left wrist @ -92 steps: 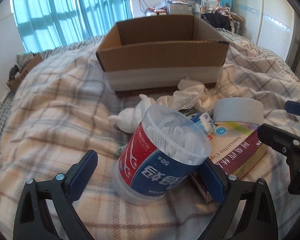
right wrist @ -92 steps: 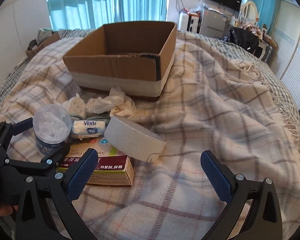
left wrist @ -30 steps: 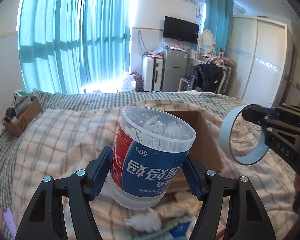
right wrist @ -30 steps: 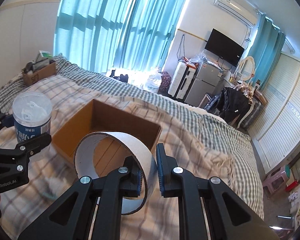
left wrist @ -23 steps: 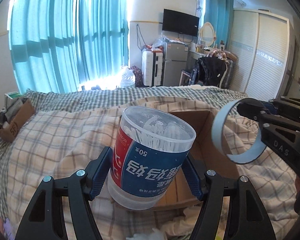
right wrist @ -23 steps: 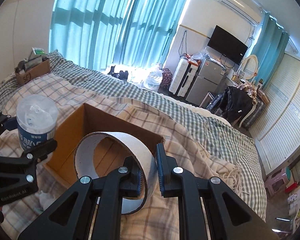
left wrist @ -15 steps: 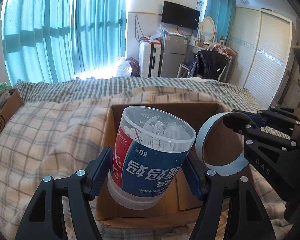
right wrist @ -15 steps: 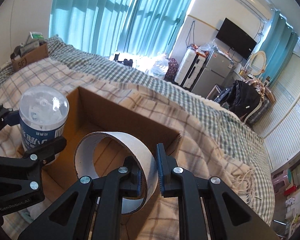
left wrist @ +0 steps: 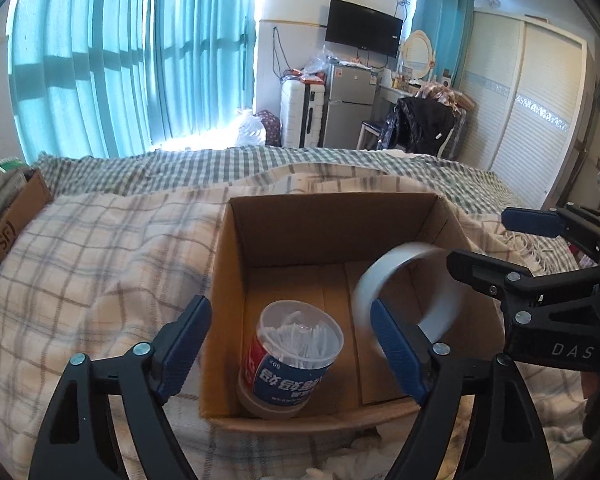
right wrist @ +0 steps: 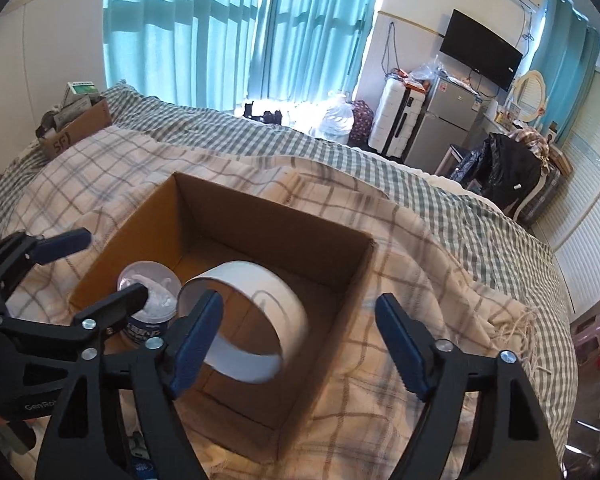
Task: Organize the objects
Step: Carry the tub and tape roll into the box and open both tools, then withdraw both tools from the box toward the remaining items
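Both tools share one build: the left gripper (left wrist: 290, 346) and the right gripper (right wrist: 300, 344) have matte black plastic arms with triangular cut-outs, silver screw heads at the joints, and ribbed blue pads (left wrist: 396, 350) lining the fingers. Pale lettering marks the bodies, "DAS" on the right one and "GenRo" on the left

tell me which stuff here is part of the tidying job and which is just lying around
Part of the job:
- cardboard box
- cotton swab jar, inside the box
- tape roll, in the box opening, blurred
- left gripper and right gripper, both open

Just lying about:
- small carton at the bed's far corner
- fridge
- suitcase
- TV
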Action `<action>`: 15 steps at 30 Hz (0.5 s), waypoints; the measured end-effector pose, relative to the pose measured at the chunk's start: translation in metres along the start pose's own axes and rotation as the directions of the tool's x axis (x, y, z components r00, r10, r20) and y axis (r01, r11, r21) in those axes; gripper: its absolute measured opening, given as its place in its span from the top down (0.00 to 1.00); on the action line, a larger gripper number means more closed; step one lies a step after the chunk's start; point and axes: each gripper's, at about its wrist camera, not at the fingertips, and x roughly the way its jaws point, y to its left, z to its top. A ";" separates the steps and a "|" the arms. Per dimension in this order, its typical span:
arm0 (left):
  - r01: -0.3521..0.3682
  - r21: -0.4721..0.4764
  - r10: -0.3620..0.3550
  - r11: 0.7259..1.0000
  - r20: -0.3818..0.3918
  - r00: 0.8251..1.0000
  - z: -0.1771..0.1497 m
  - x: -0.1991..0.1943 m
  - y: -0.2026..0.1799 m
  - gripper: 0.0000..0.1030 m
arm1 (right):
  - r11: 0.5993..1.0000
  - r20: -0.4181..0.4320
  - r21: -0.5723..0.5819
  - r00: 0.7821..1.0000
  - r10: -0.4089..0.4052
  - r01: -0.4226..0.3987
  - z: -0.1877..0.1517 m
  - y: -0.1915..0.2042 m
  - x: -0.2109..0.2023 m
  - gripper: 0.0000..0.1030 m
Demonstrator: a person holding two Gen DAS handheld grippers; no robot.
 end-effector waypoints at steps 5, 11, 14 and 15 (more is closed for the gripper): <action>-0.016 -0.017 0.016 1.000 0.007 1.000 -0.003 -0.023 0.002 0.08 | 0.998 -0.004 0.060 0.999 0.035 -0.035 -0.010 -0.011 -0.024 0.18; -0.038 -0.029 0.039 0.999 0.031 0.999 -0.011 -0.065 0.005 0.07 | 0.999 0.064 0.053 0.998 0.003 -0.006 -0.023 -0.011 -0.082 0.18; -0.043 -0.033 0.045 0.998 0.042 0.998 -0.015 -0.093 0.003 0.06 | 0.999 0.108 0.040 0.994 -0.007 0.003 -0.028 -0.010 -0.122 0.17; -0.052 -0.034 0.054 0.998 0.044 0.998 -0.016 -0.104 0.002 0.06 | 0.999 0.121 0.037 0.993 -0.013 0.009 -0.030 -0.008 -0.131 0.16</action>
